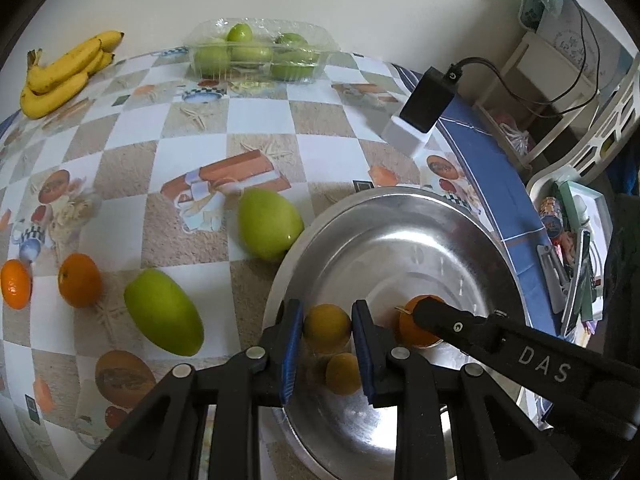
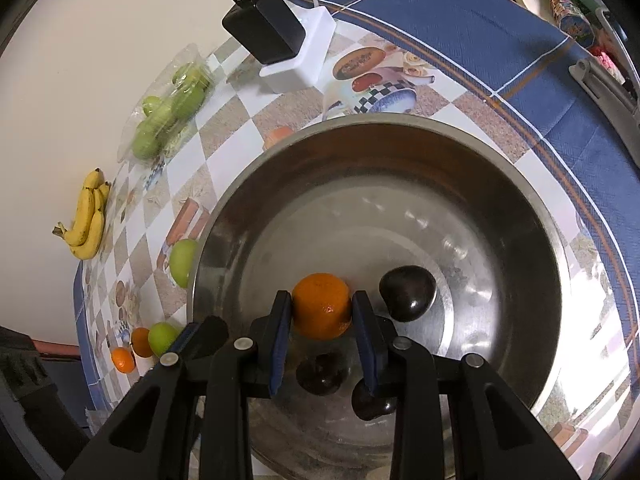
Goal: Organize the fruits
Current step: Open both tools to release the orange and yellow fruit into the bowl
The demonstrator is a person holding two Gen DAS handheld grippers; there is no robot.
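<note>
Fruits are what both tools carry here. The left gripper has its fingers pinching a small yellowish-orange citrus, held just inside the steel bowl's rim at its 9 o'clock side in the left wrist view; a duller round shape right below it looks like its reflection in the metal. The right gripper has its fingers clamped on a brighter orange mandarin, hanging over the bowl's floor close to the middle.

The relation that matters is vertical: each fruit sits between its fingers with the bowl floor straight beneath, so letting go should drop it in rather than on the surface. The right hand's fruit appears nearer the centre and the safer release; the left one is closer to the rim and may want to travel inward first.

Outward, the dark shapes in the bowl's floor are hard to tell from reflections. On the checked surface, two green mangoes lie at 9 o'clock from the bowl, long axes slanted, with two more mandarins beyond. At 11 o'clock, a clear plastic tray holds green fruit, and a bunch of bananas lies loose at 10 o'clock.
</note>
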